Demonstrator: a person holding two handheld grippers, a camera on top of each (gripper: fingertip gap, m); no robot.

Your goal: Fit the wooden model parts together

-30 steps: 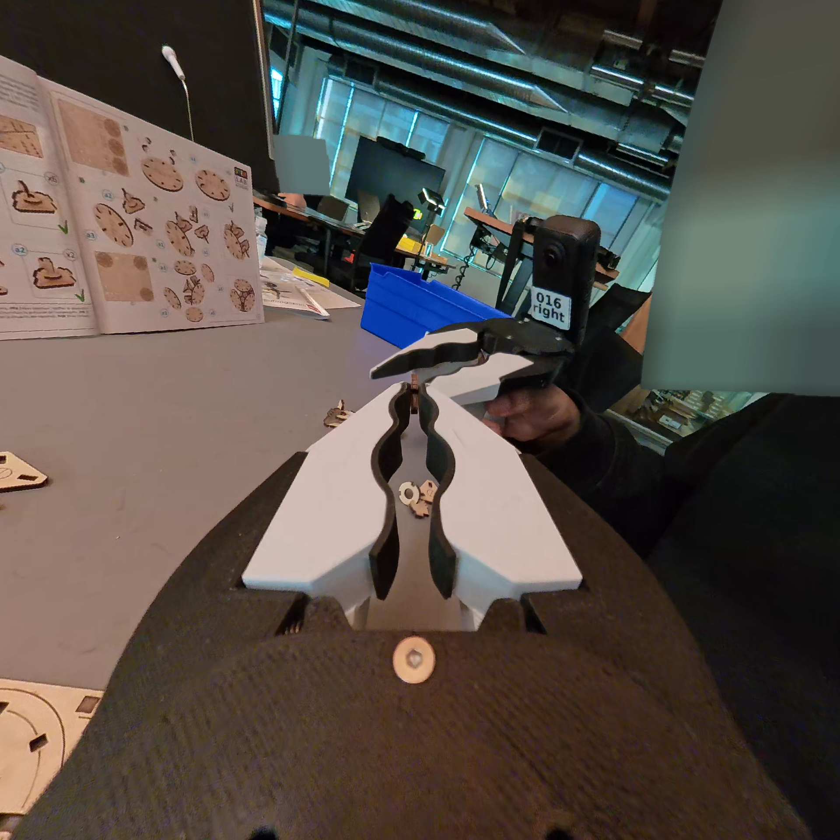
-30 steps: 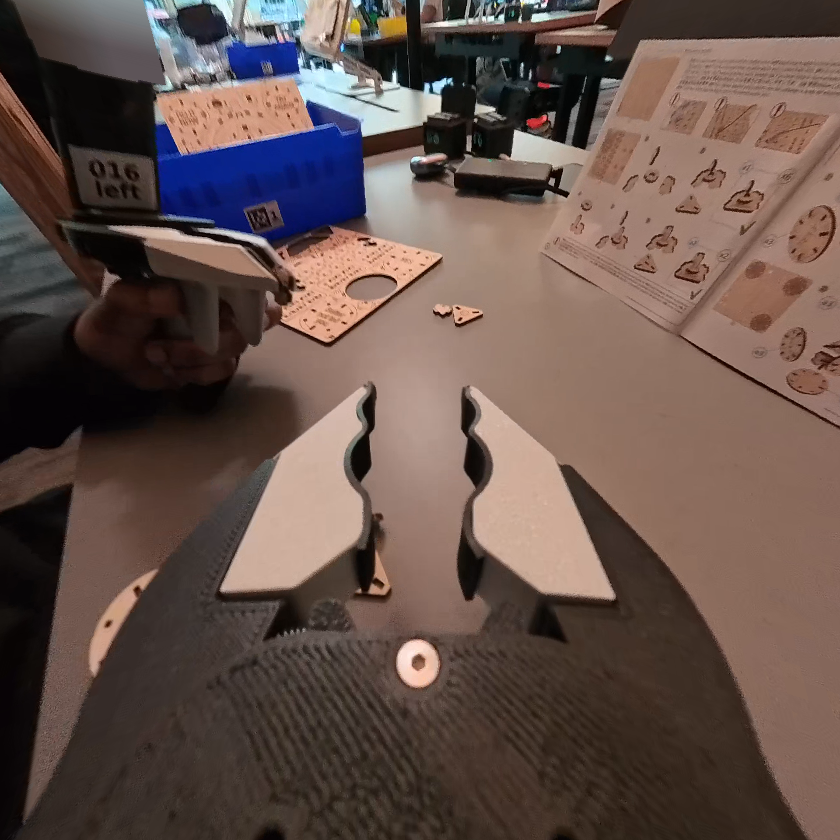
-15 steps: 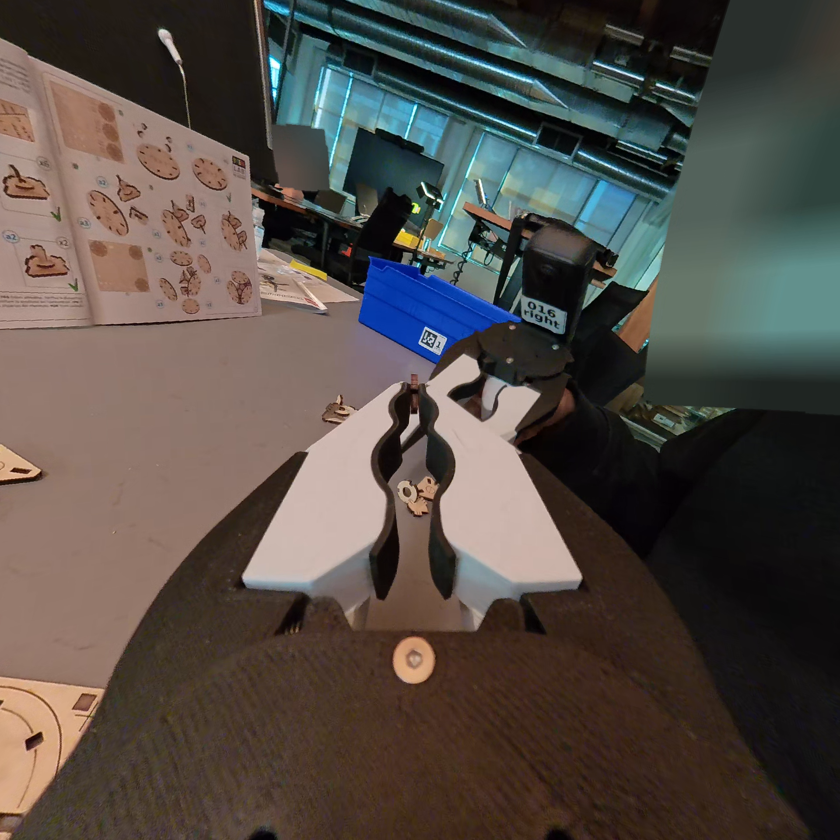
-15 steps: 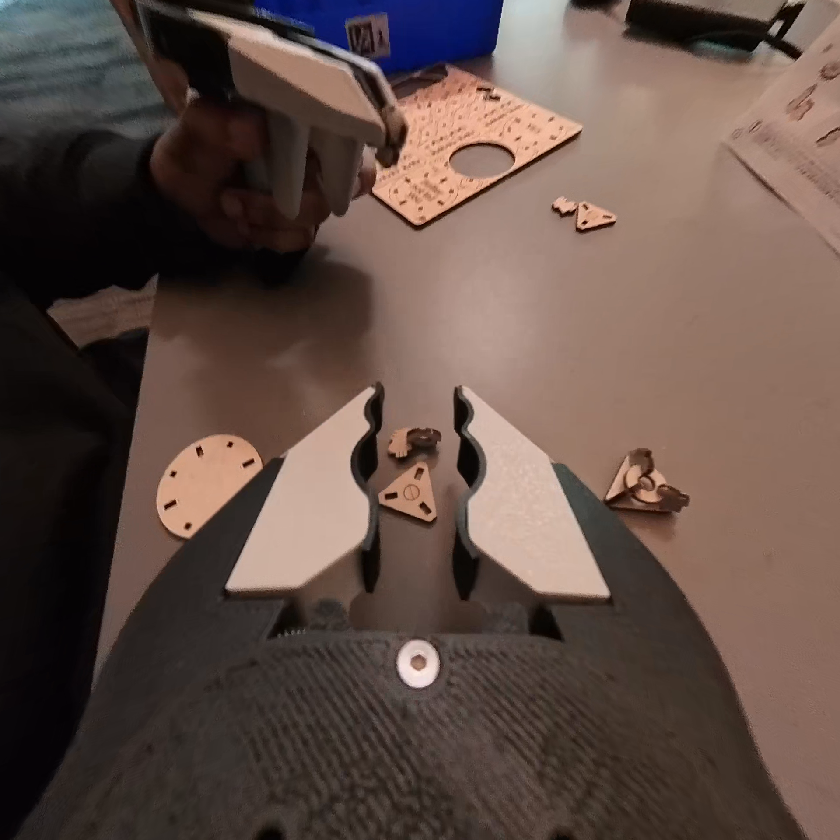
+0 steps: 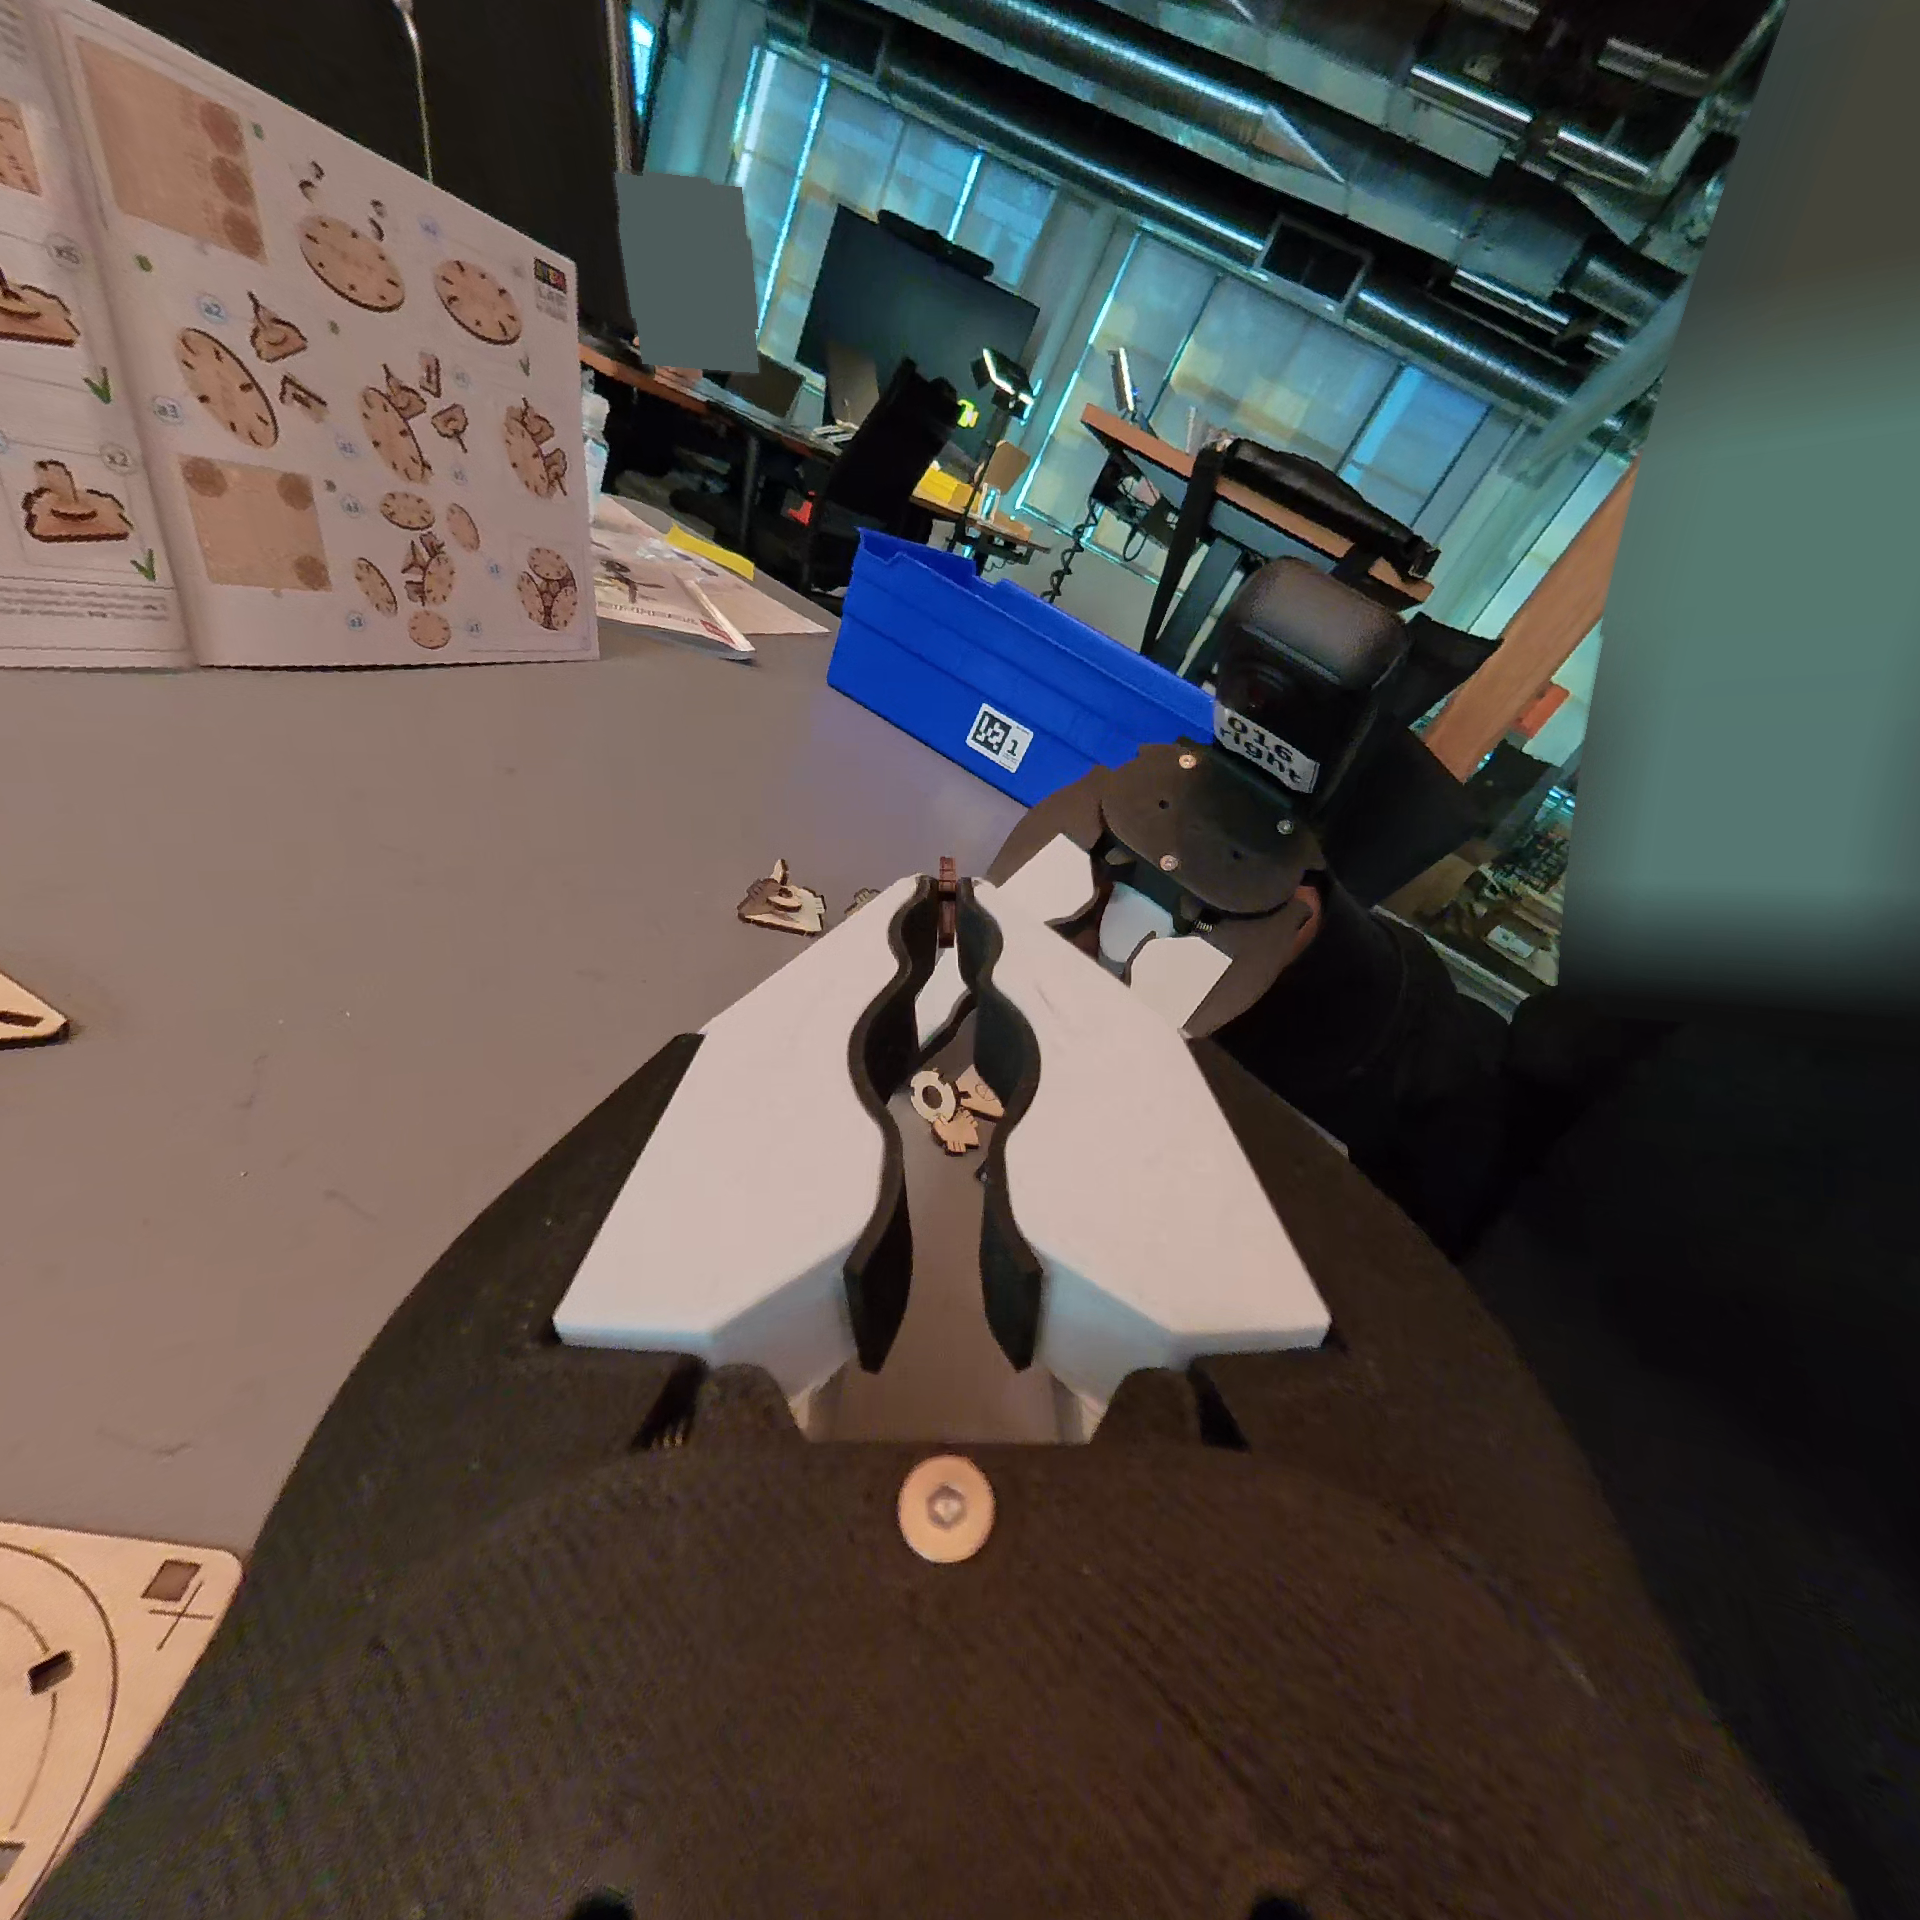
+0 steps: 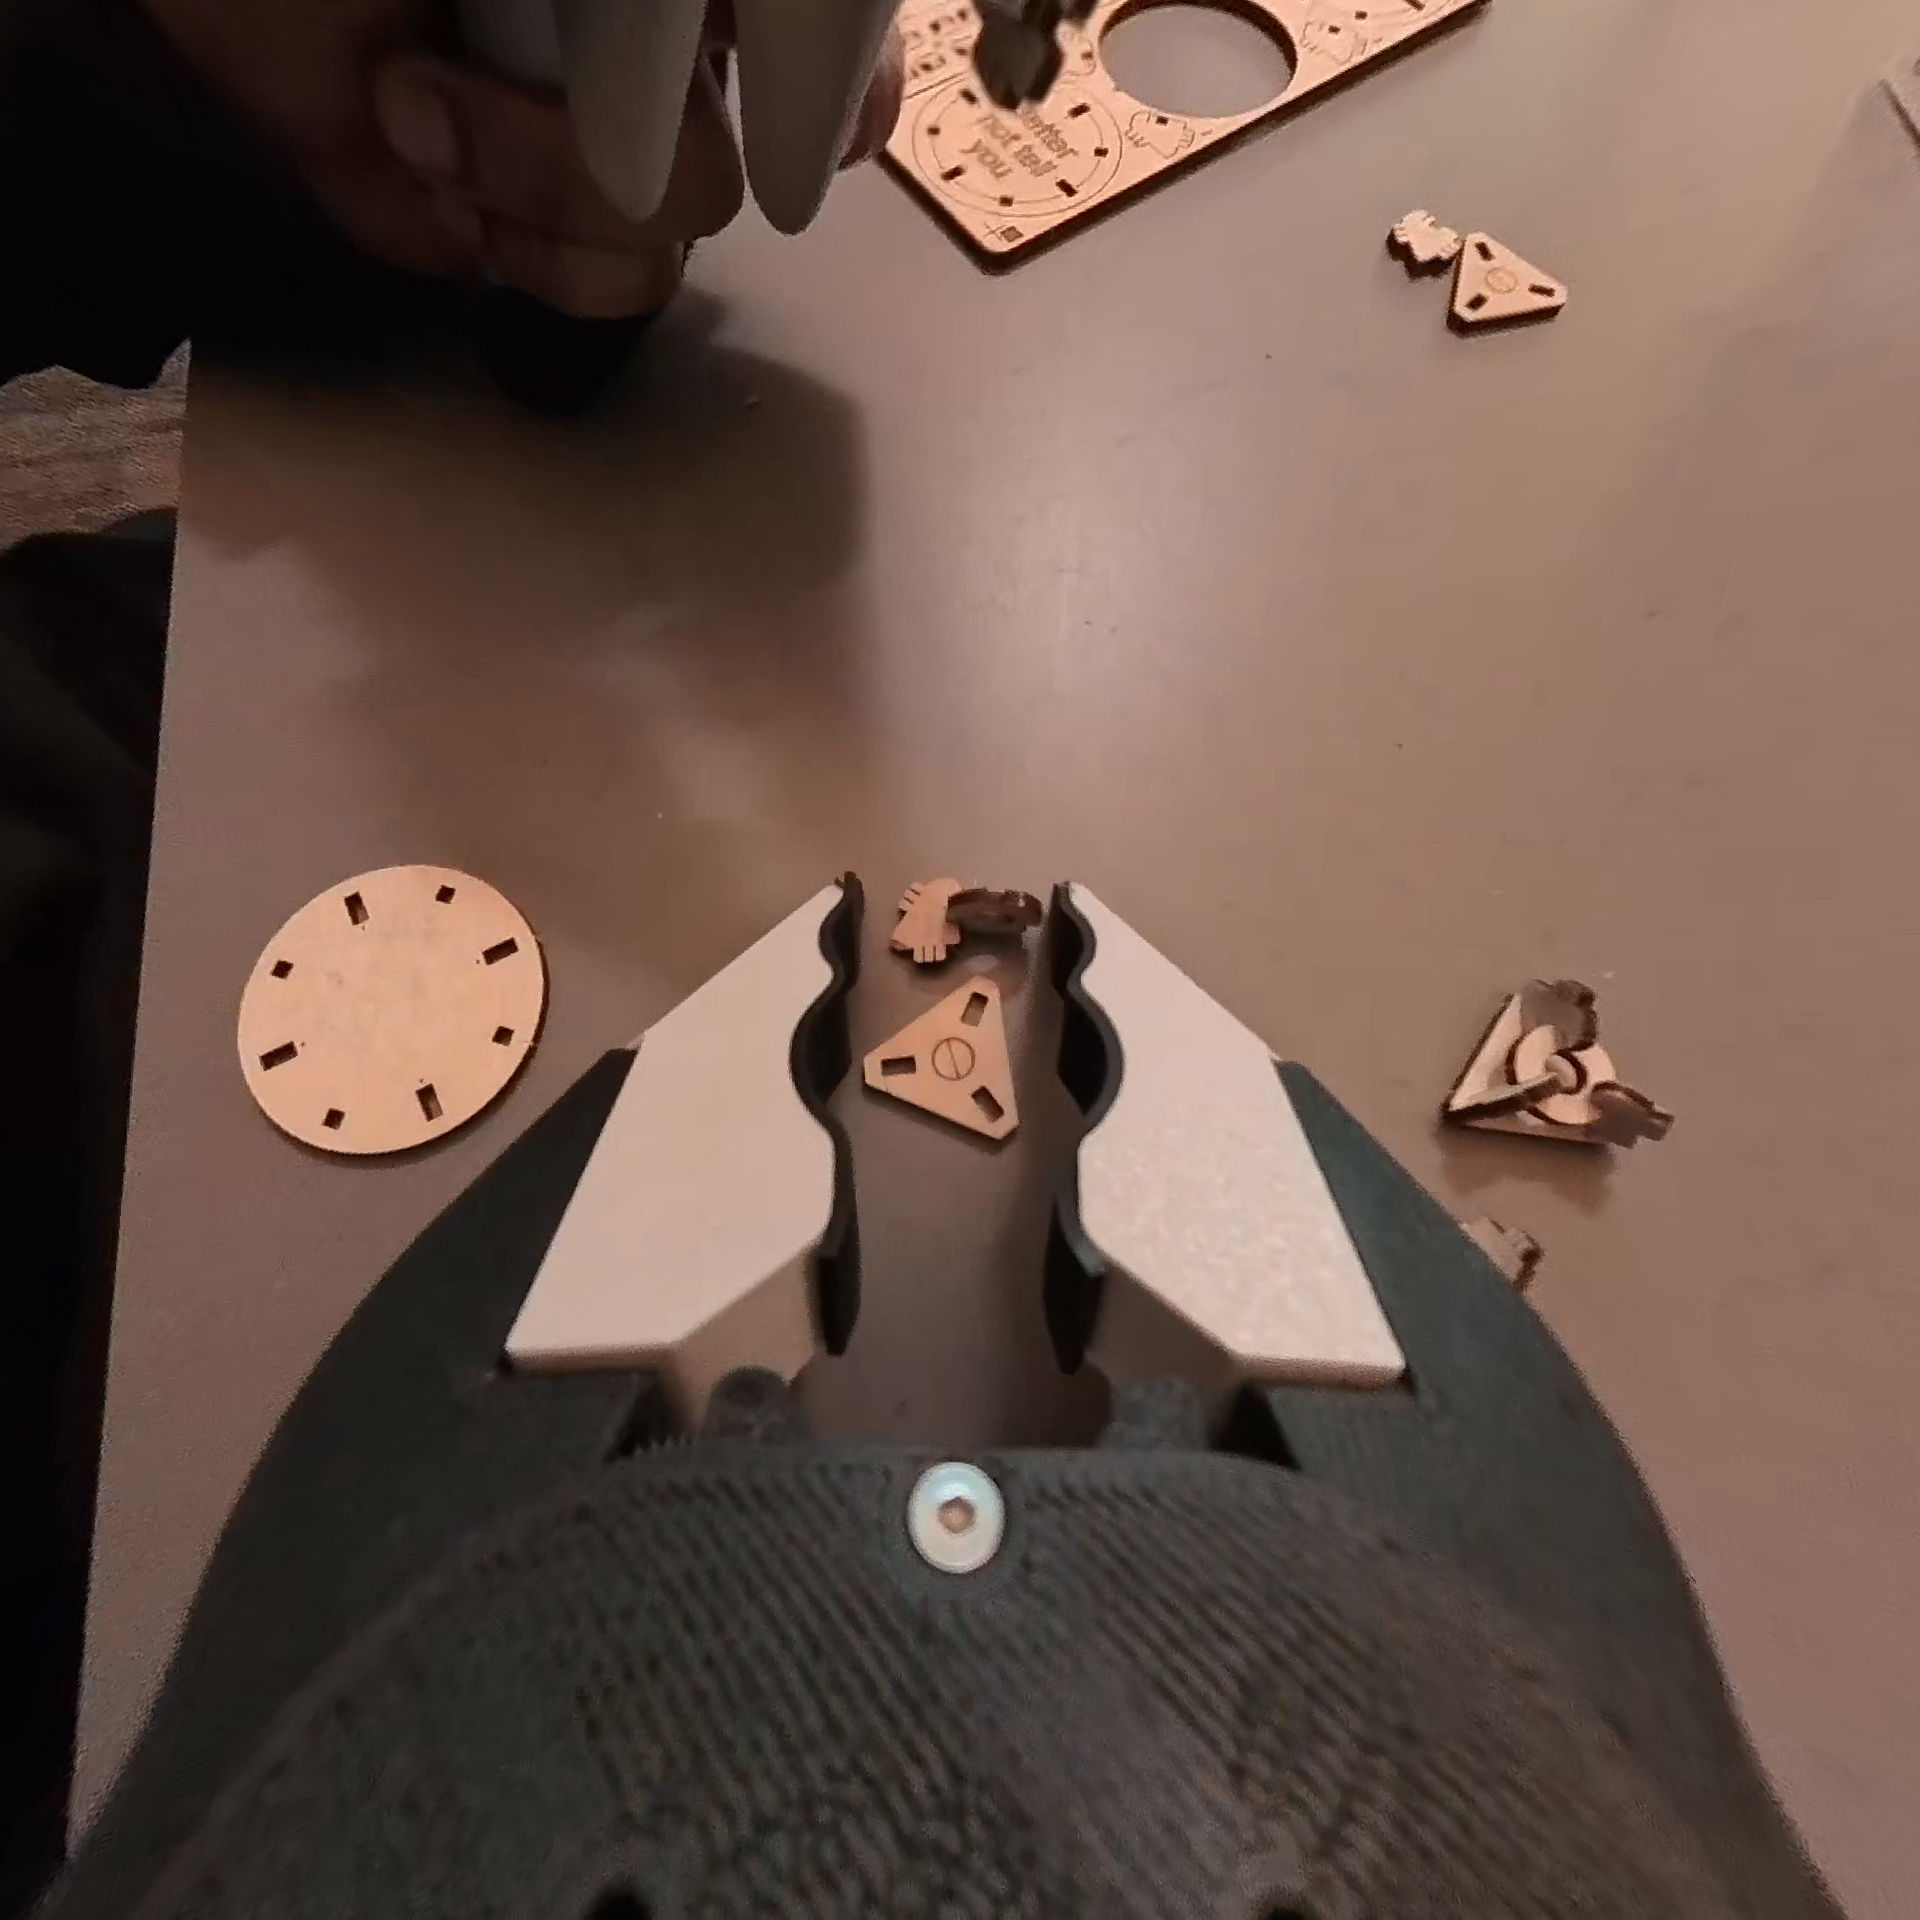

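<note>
While the left claw (image 5: 943, 902) pinches a small dark wooden piece (image 5: 945, 894) edge-on between its fingertips at the centre of the left wrist view, the pads pressing on it from both sides, the right claw (image 6: 951, 914) stands at a middling gap, pointing down at the grey worktop (image 6: 1247, 675). Between the right claw's fingers, and touched by neither pad, lie two loose parts: a small toothed wooden piece joined to a dark ring (image 6: 961, 920) at the tips, and just below it in the frame a flat wooden triangle with three slots (image 6: 951, 1065). Left of that claw lies a wooden disc with slots round its rim (image 6: 390, 1008); at the right is a small assembled triangular piece (image 6: 1548, 1070). At the upper right of the frame lie another triangle and a small part (image 6: 1496, 275), and at the top edge a cut plywood sheet with a round hole (image 6: 1143, 125), beside the hand (image 6: 499, 135) that holds the left claw. In the left wrist view, an open instruction booklet (image 5: 291, 395) stands at the upper left, and a blue bin (image 5: 987, 675) sits behind the right claw.
</note>
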